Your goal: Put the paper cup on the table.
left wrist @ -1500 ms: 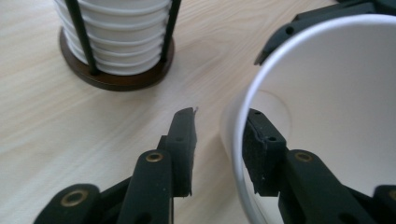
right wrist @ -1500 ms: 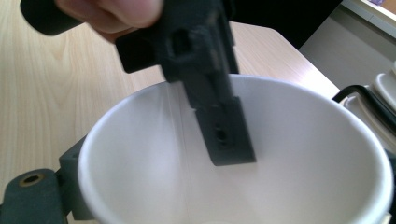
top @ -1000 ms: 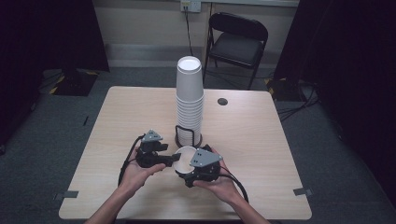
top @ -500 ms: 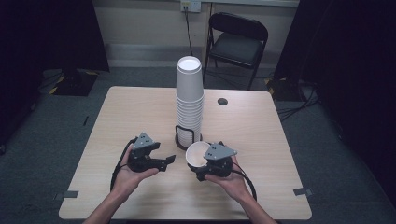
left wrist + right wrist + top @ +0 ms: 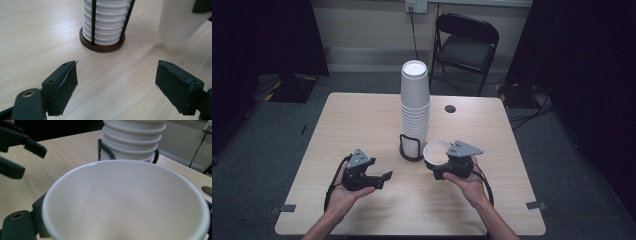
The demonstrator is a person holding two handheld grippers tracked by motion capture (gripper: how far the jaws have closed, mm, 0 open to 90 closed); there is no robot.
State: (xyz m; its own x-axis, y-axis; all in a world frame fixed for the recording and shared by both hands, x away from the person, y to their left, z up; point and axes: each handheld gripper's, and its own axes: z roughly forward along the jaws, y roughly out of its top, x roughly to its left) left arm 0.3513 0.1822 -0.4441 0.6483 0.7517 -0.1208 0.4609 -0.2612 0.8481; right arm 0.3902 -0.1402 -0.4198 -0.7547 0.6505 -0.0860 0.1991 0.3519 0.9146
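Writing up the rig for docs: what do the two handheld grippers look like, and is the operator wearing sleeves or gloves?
Both are black bodies. The left gripper and right gripper each carry a grey three-cornered plate on top and trail a black cable looping back past the wrist. In the left gripper view the jaws are black bars faced with flat dark pads, with a brass-coloured rivet at the base. No gloves or sleeves are visible on the forearms.

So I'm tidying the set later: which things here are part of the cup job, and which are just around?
In the job:
- loose paper cup, held in the right gripper
- cup stack in its holder
- left gripper, open

Just around:
- folding chair
- table's cable hole
- wall socket
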